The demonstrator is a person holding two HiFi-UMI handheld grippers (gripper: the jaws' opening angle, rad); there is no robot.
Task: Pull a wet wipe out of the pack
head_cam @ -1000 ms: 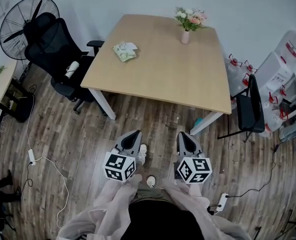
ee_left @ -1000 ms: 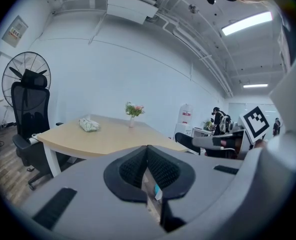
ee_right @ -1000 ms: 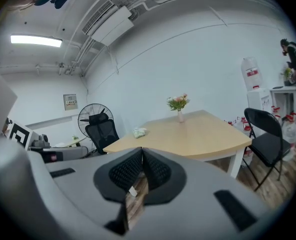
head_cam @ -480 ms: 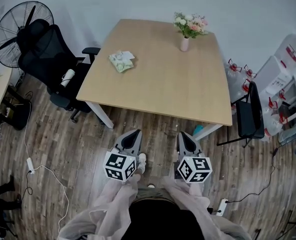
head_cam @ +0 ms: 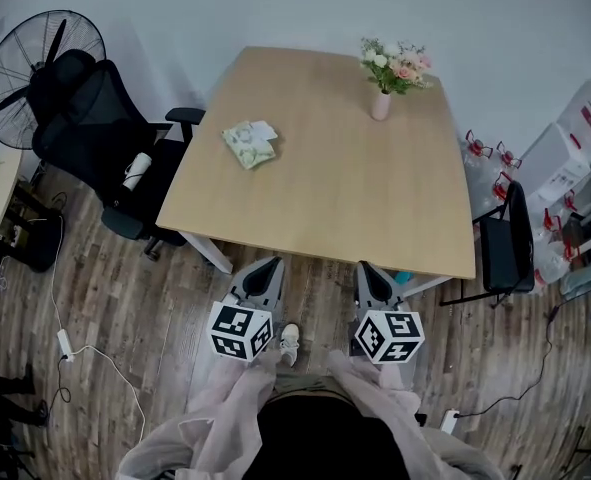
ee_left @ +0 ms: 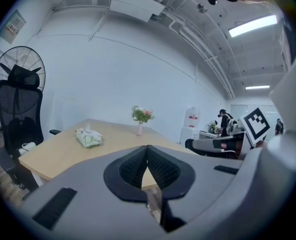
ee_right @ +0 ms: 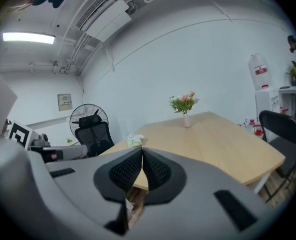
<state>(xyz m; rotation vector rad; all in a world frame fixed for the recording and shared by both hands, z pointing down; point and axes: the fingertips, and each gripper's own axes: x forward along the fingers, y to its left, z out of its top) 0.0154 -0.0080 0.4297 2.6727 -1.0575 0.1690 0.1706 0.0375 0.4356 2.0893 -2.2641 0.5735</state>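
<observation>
The wet wipe pack point(head_cam: 249, 144), pale green and white, lies on the wooden table point(head_cam: 345, 198) near its left edge. It also shows in the left gripper view point(ee_left: 89, 137) and, small, in the right gripper view point(ee_right: 134, 141). My left gripper point(head_cam: 267, 266) and right gripper point(head_cam: 368, 268) are held side by side over the floor, just short of the table's near edge, well away from the pack. In both gripper views the jaws meet at the tips with nothing between them: left gripper point(ee_left: 148, 146), right gripper point(ee_right: 141, 149).
A vase of flowers point(head_cam: 380, 103) stands at the table's far right. A black office chair point(head_cam: 95, 118) and a fan point(head_cam: 20, 58) are to the left. A black chair point(head_cam: 505, 238) and water bottles point(head_cam: 560, 153) are to the right. A cable point(head_cam: 95, 358) runs over the wooden floor.
The person has walked toward the table, so its near edge now lies just ahead of both grippers. Both grippers stay shut and side by side.
</observation>
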